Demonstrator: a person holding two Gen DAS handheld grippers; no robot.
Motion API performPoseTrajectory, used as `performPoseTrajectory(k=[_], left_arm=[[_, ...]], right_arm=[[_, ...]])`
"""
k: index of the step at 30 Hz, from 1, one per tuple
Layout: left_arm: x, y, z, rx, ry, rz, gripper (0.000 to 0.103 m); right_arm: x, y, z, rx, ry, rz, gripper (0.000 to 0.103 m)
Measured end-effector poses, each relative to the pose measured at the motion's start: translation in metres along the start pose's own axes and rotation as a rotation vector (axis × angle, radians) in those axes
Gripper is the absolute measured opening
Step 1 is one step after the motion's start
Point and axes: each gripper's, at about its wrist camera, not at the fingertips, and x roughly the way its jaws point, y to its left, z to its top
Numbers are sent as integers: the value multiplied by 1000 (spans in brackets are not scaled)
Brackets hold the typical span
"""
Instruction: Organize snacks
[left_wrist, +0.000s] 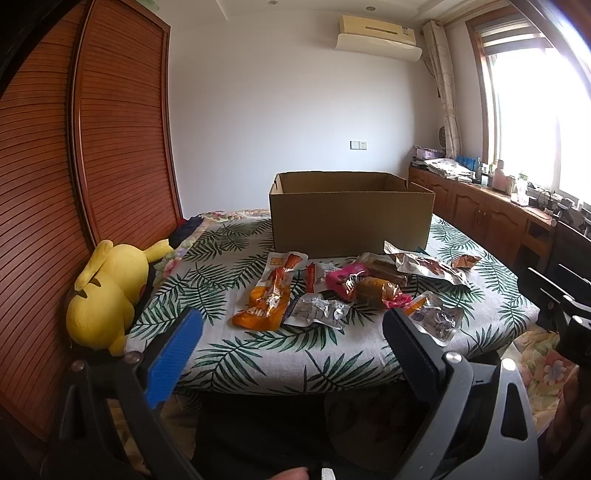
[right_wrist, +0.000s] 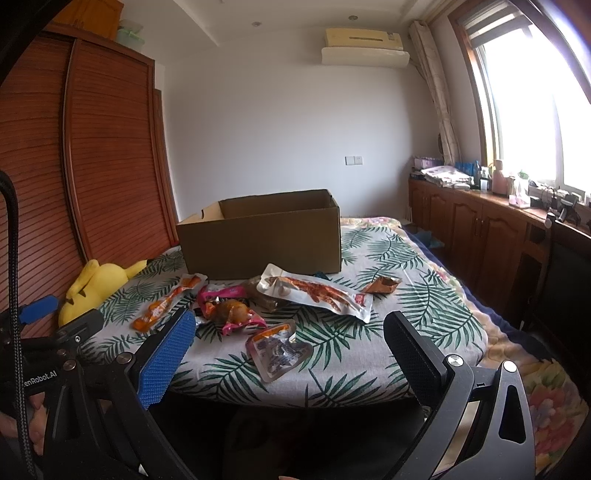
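Observation:
Several snack packets lie on a leaf-print table (left_wrist: 258, 354) in front of an open cardboard box (left_wrist: 351, 218), also in the right wrist view (right_wrist: 262, 240). Among them are an orange packet (left_wrist: 264, 302), a silver packet (left_wrist: 317, 312), a pink packet (left_wrist: 343, 278) and a clear packet (left_wrist: 437, 317) at the near right. A long silver packet (right_wrist: 317, 291) with red contents lies before the box. My left gripper (left_wrist: 291, 332) is open and empty, held back from the table's near edge. My right gripper (right_wrist: 288, 338) is open and empty too, above the near edge.
A yellow plush toy (left_wrist: 105, 295) lies at the table's left edge against a wooden slatted wardrobe (left_wrist: 110, 147). A wooden cabinet (left_wrist: 480, 210) with clutter runs under the window at right. The left gripper's body (right_wrist: 55, 325) shows at the right wrist view's left.

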Motion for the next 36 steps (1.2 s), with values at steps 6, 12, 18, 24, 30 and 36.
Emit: performPoseTrajectory(k=[6, 12, 18, 24, 30, 36], left_arm=[[0, 1, 1, -1, -1, 0, 99], [0, 1, 0, -1, -2, 1, 99], [0, 0, 0, -1, -3, 1, 99], [0, 0, 0, -3, -1, -3, 99], [6, 1, -1, -8, 19, -12, 99], [21, 7, -1, -1, 52, -32, 99]], right_arm=[[0, -1, 0, -1, -4, -7, 103], [-1, -1, 0, -2, -8, -10, 103], [-4, -1, 2, -10, -20, -13, 103], [-3, 0, 3, -11, -18, -12, 103], [3, -1, 1, -16, -1, -7, 103], [14, -4, 0, -39, 28, 10, 103]])
